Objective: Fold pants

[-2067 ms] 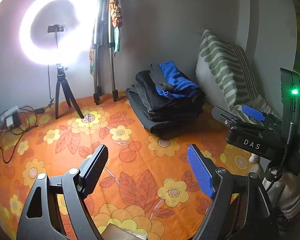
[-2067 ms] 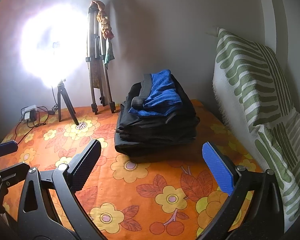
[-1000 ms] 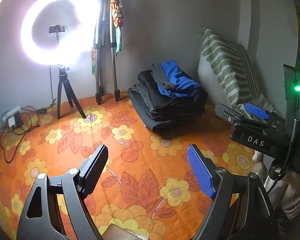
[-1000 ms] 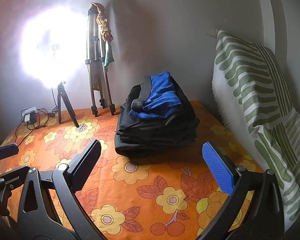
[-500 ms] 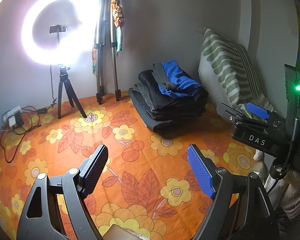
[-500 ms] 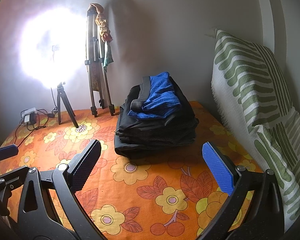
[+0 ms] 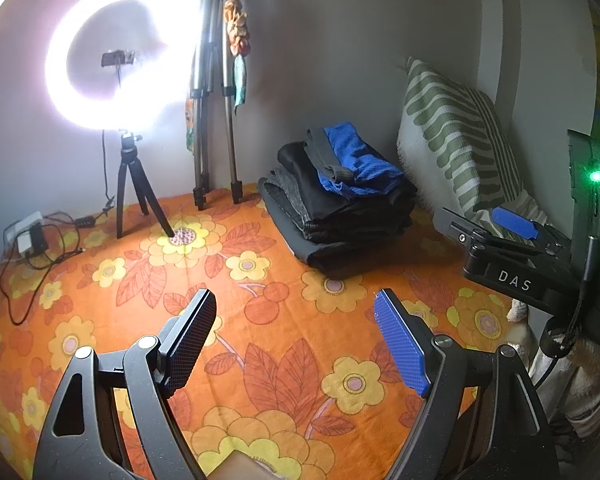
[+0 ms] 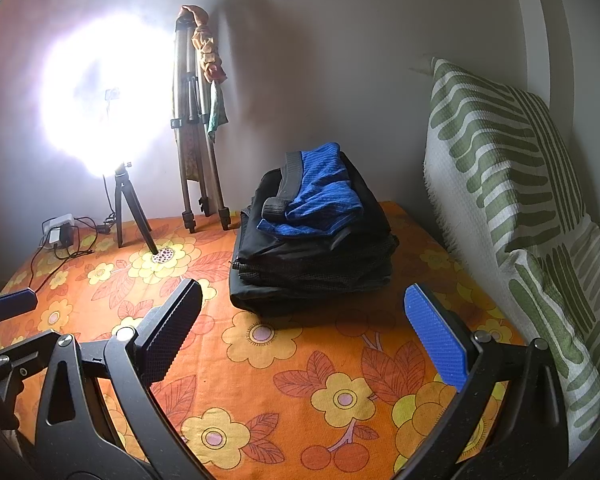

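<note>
Both your tools are spread wide and hold nothing: left tool [image 7: 294,332] low centre of its frame, right tool [image 8: 304,332] low centre of its own, each hovering above the orange floral bedsheet [image 7: 284,312].

The stack of folded clothes [image 8: 312,256] sits at centre frame in the right view, centre right in the left view, near the wall. Dark garments below, a blue ribbed pair with a dark waistband [image 8: 320,196] on top. That top piece looks loosely folded, not squared.

No unfolded pants lie on the sheet in front of you. Judged from this, folding looks done or nearly done; possibly only tidying the blue piece remains. Can't tell if more garments wait out of frame.

Striped green pillow [image 8: 512,200] on the right, touching or just beside the stack. Ring light [image 7: 120,52] upper left, tripod [image 7: 214,96] beside it, charger and cables [image 7: 32,236] far left.
</note>
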{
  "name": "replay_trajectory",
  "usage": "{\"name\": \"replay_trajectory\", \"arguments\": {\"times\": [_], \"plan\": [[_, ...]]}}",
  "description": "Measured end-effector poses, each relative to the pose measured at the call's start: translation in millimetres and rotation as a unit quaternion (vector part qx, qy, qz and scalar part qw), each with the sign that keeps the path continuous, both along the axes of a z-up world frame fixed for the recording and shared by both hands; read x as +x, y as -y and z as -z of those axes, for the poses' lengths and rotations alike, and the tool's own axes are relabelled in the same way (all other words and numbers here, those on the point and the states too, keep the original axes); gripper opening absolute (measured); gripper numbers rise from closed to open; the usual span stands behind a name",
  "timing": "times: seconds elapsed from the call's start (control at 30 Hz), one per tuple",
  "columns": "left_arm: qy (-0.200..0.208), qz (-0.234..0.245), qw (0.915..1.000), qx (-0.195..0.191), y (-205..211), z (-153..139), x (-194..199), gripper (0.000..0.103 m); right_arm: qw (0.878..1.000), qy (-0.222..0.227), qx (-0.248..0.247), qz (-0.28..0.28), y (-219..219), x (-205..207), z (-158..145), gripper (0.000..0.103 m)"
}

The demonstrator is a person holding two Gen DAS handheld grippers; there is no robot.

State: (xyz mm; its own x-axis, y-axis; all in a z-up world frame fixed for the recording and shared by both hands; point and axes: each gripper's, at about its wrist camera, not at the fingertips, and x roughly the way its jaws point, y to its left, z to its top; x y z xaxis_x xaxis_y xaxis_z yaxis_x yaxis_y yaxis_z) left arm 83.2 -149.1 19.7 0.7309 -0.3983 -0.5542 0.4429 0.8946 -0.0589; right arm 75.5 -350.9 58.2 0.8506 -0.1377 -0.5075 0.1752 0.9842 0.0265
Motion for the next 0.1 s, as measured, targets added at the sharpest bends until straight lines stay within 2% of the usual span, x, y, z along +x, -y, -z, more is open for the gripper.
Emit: {"name": "replay_trajectory", "arguments": {"times": [0.1], "plan": [[0.000, 0.002, 1.0000, 0.001, 1.5, 0.2, -0.6, 0.081, 1.000, 0.000, 0.000, 0.000, 0.2, 0.4, -0.2, 0.103]]}}
